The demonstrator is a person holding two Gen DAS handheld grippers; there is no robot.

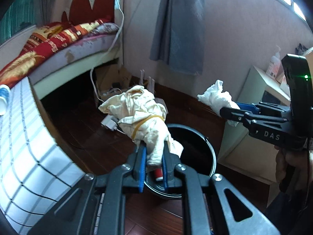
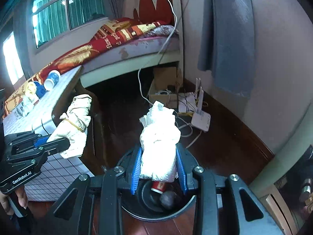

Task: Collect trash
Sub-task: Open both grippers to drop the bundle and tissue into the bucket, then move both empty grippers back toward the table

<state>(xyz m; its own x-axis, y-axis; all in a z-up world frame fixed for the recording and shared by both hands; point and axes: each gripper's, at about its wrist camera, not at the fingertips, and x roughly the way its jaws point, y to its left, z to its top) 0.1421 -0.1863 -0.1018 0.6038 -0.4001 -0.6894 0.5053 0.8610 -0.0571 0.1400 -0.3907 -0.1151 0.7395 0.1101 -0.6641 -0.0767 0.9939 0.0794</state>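
While both grippers hang over the bin, each one is clenched on a piece of trash; the left gripper squeezes a cream bundle by its lower end, and the right gripper squeezes a white tissue wad between its blue pads.

The bundle is in the air above the near left rim of the bin; the wad, in the right wrist view, sits right over the mouth, where a red cup and a grey lump already lie.

I think the bundle is the bigger risk; most of its bulk leans to the far left, past the rim, so if it is released here it may tip outside and fall on the wooden floor. It could also catch on a pad, because the material is soft and crumpled. The wad is light, so it may cling to the ridged pads or drift; the two grippers are near each other and could bump.

The bundle looks like wrinkled paper or thin cloth, tied with a yellow rubber band; the wad is fluffy and embossed, with torn edges. The bin is round, black and glossy inside; the table at the left has a white cover with a grid pattern.
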